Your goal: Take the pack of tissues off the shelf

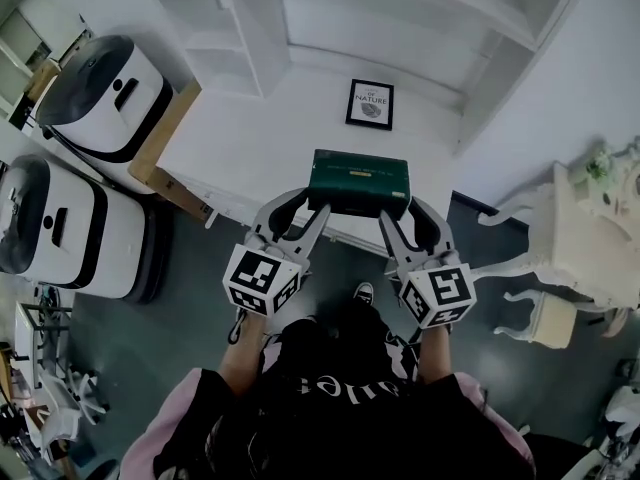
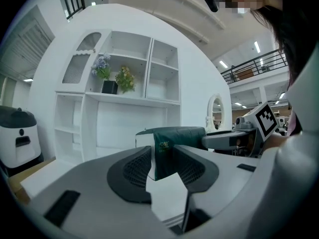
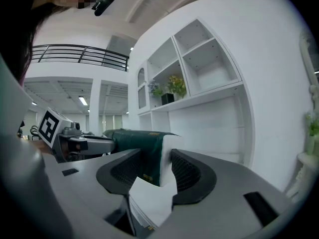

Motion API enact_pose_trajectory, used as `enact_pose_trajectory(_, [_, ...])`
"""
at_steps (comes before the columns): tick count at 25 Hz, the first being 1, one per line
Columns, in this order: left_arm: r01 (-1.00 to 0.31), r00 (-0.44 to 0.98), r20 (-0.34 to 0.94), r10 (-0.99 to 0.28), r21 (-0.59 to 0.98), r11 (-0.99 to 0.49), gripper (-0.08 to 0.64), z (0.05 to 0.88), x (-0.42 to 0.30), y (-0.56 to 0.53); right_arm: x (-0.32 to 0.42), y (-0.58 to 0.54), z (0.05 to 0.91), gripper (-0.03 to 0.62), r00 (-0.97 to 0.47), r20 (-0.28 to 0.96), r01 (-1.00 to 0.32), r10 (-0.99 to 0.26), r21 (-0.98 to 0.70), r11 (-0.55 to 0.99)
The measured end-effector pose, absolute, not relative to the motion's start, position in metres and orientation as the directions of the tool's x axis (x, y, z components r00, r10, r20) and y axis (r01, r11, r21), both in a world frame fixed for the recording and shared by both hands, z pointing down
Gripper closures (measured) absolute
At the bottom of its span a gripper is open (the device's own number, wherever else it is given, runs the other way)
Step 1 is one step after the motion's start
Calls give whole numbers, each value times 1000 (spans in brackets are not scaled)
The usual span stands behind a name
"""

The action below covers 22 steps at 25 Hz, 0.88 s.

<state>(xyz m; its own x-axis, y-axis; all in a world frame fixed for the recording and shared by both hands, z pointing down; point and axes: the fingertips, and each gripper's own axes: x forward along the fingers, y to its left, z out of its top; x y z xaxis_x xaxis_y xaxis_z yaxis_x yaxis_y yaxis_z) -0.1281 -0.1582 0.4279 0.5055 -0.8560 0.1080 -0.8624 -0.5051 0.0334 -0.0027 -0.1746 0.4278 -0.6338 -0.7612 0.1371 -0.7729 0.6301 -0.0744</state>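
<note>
The pack of tissues (image 1: 360, 182) is a dark green, box-shaped pack held level between both grippers, just in front of the white shelf unit's counter (image 1: 250, 138). My left gripper (image 1: 308, 206) is shut on the pack's left end, and my right gripper (image 1: 404, 214) is shut on its right end. In the left gripper view the pack (image 2: 172, 141) sits pinched between the ribbed pads (image 2: 138, 167) of my left gripper (image 2: 163, 158). In the right gripper view the pack's green and white end (image 3: 149, 151) is clamped by my right gripper (image 3: 157, 166).
A framed picture (image 1: 370, 104) leans at the back of the counter. Two white, black-topped machines (image 1: 105, 93) (image 1: 60, 228) stand at the left beside a wooden board (image 1: 165, 138). An ornate white table (image 1: 590, 238) is at the right. Potted flowers (image 2: 112, 78) sit on an upper shelf.
</note>
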Motion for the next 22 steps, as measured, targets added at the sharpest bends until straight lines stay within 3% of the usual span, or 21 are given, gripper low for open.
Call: enact_pose_trajectory(22, [-829,559,69,-826,61,-556,414,432,-206,-38,-79,-45,428,374,-571,142,-819,-808,-42,572])
